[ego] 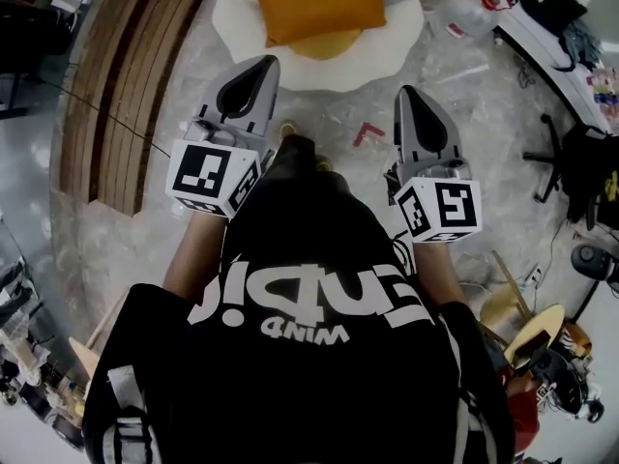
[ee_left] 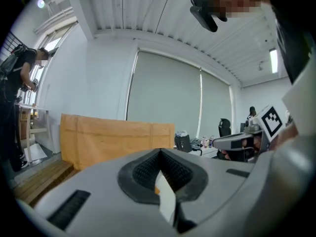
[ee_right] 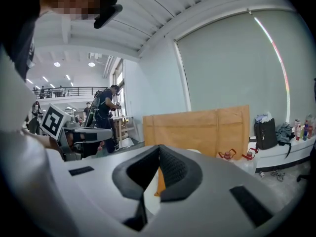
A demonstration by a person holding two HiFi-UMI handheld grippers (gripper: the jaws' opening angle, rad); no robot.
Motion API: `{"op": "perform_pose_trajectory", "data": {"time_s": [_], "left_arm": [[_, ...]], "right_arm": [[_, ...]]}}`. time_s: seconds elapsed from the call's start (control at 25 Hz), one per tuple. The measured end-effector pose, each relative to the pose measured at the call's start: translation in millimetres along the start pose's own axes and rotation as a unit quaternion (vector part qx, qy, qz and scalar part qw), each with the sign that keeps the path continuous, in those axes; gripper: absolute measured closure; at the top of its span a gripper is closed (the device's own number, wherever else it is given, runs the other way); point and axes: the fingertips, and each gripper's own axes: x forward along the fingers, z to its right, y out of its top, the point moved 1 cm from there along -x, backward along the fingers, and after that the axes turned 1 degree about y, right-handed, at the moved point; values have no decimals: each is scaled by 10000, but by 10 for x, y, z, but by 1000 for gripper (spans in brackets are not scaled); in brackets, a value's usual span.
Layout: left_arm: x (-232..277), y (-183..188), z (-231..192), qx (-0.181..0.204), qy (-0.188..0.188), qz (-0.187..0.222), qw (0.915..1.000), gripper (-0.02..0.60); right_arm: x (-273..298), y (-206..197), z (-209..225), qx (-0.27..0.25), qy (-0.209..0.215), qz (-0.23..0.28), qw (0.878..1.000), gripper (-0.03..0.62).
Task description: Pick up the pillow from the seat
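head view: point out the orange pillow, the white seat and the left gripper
orange pillow (ego: 314,3): head view, middle of its top face.
white seat (ego: 242,42): head view, bare rim left of the pillow.
left gripper (ego: 261,69): head view, tips of its closed jaws.

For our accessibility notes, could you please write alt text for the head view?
An orange pillow lies on a white seat ahead of a person in a black shirt, seen from above. The left tongs and the right tongs, both shut and empty, point toward it without touching.
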Motion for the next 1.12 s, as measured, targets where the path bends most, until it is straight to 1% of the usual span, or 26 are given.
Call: {"op": "perform_pose_trajectory", "data": {"time_s": [0.32, 0.52, 0.8, 0.96, 1.12], "left_arm": [[388, 120, -557, 2, -92, -21, 10000, 574], [564, 182, -833, -9, -181, -1, 9998, 574], [874, 274, -934, -77, -401, 23, 9992, 574], [1066, 295, -980, -76, -368, 35, 9993, 574], [1308, 352, -1044, -74, -298, 66, 9995, 574]], "right_arm": [[689, 235, 19, 44, -72, 148, 9999, 572], [950, 372, 5, -7, -205, 229, 9995, 572], [1087, 511, 255, -51, -512, 217, 9984, 572], [1216, 556, 423, -87, -500, 237, 9984, 572], [1439, 617, 602, -92, -363, 216, 9991, 572]]}}
